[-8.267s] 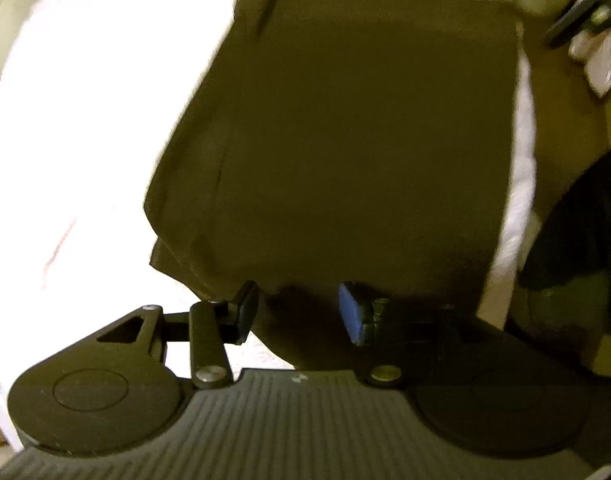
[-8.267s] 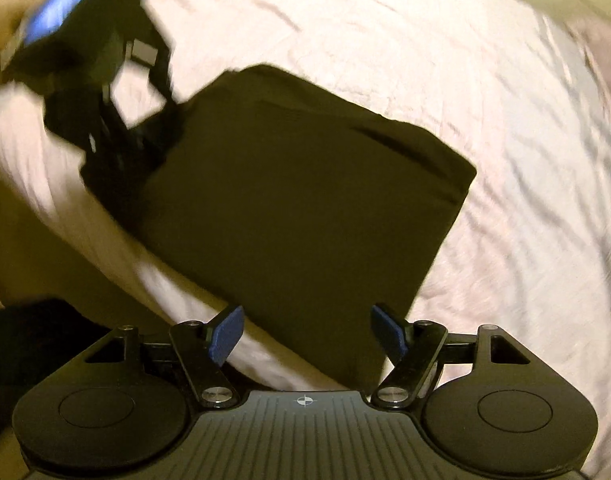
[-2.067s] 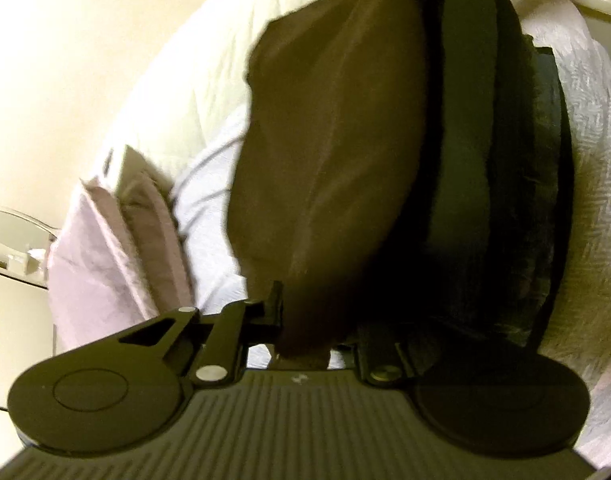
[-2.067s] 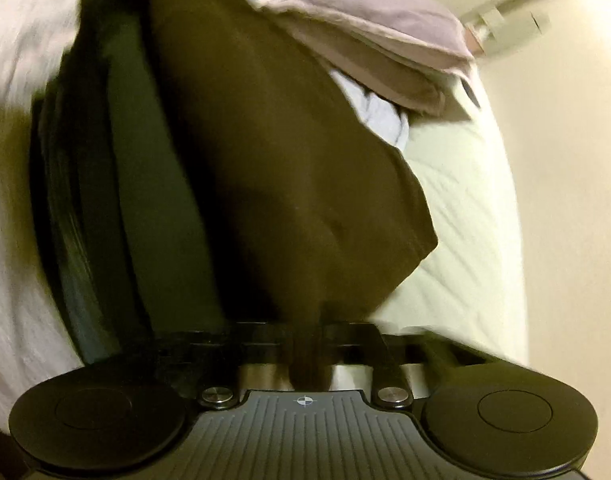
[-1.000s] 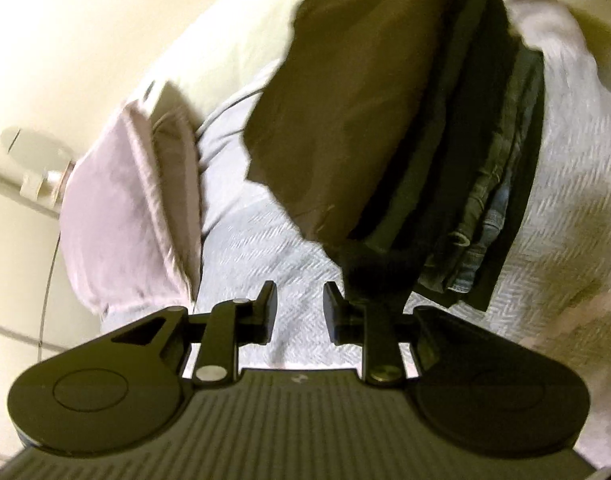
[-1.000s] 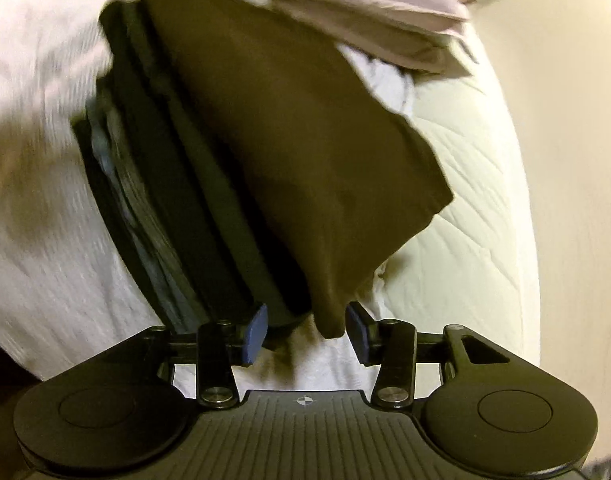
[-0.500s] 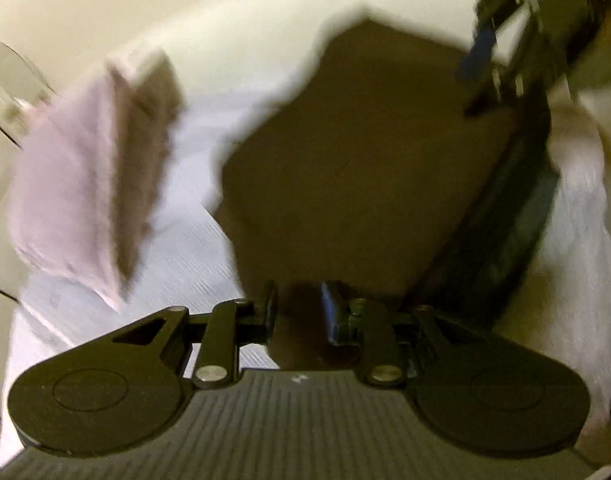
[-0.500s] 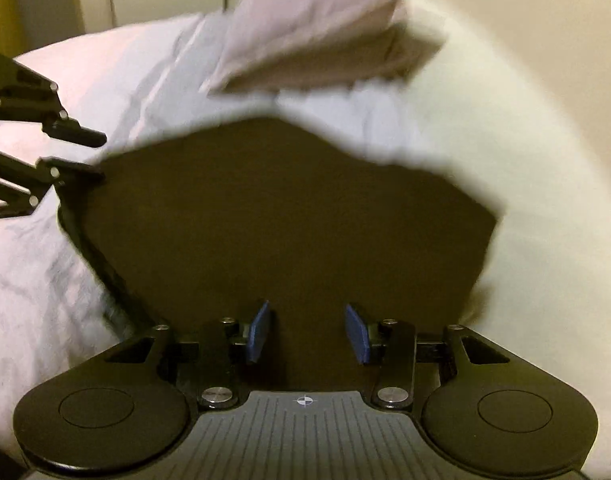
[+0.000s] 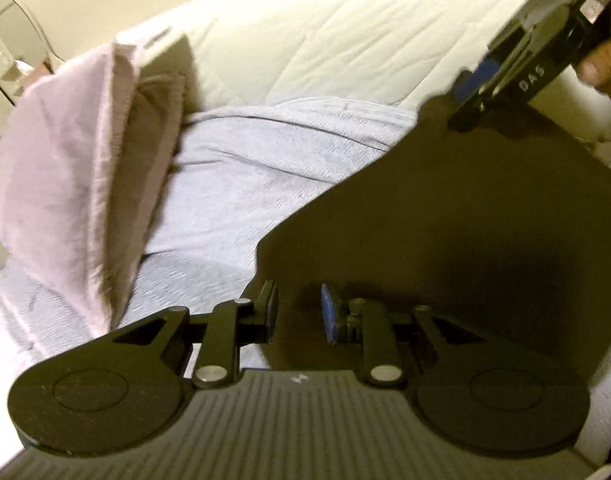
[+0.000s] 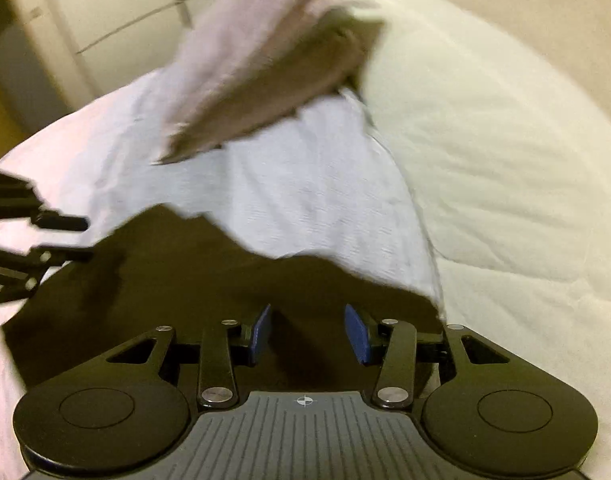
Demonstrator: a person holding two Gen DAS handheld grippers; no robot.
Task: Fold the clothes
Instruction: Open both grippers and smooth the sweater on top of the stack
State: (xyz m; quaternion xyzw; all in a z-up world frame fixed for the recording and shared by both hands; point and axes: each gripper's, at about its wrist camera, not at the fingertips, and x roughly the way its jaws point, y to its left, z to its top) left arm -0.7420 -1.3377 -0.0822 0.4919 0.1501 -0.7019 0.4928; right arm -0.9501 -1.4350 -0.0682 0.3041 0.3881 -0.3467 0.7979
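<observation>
A folded dark brown garment (image 9: 465,248) lies flat on the bed, filling the right of the left wrist view and the bottom of the right wrist view (image 10: 177,280). My left gripper (image 9: 299,314) hovers at its near left corner, open by a narrow gap with nothing pinched between the blue pads. My right gripper (image 10: 308,334) stands open over the garment's near edge, also holding nothing. Each gripper shows in the other's view: the right one (image 9: 477,80) at the garment's far corner, the left one (image 10: 37,236) at the left edge.
A pink pillow (image 9: 65,184) leans at the left of the bed, on a pale lilac sheet (image 9: 233,184). Behind it rises a white quilted cover (image 9: 325,40). A hand (image 9: 601,68) holds the right gripper. A wall with panels (image 10: 105,12) stands beyond.
Both grippers have swung and rolled round the brown garment, which now appears flat instead of tilted. The dark stack under it has dropped out of sight. Both jaws stayed apart.
</observation>
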